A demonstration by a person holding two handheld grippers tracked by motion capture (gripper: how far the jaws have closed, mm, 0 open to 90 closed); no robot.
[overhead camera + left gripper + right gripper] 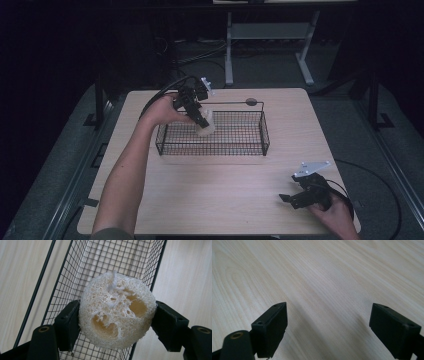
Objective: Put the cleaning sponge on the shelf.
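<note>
From the high view, the left gripper (204, 121) hangs over the left end of the wire basket (235, 148) with a pale loofah sponge (205, 125) clamped between its fingers, the sponge sitting at about rim level of the basket, so this looks like the placing step: sponge going in. Next move, I'd say, calls for a lowering toward the basket floor and then spreading the fingers. The right gripper (292, 198) rests low on the tabletop (225, 195), well clear of the basket toward the person. Whether the sponge touches the wire is hard to tell from here. In the left gripper view, the fingers (67, 325) press both sides of the sponge (116, 311), basket mesh (100, 262) right behind it; the sponge hides the basket floor beneath. In the right gripper view, the fingers (270, 328) stand wide apart, nothing between them, bare wood grain (324, 277) beyond.
</note>
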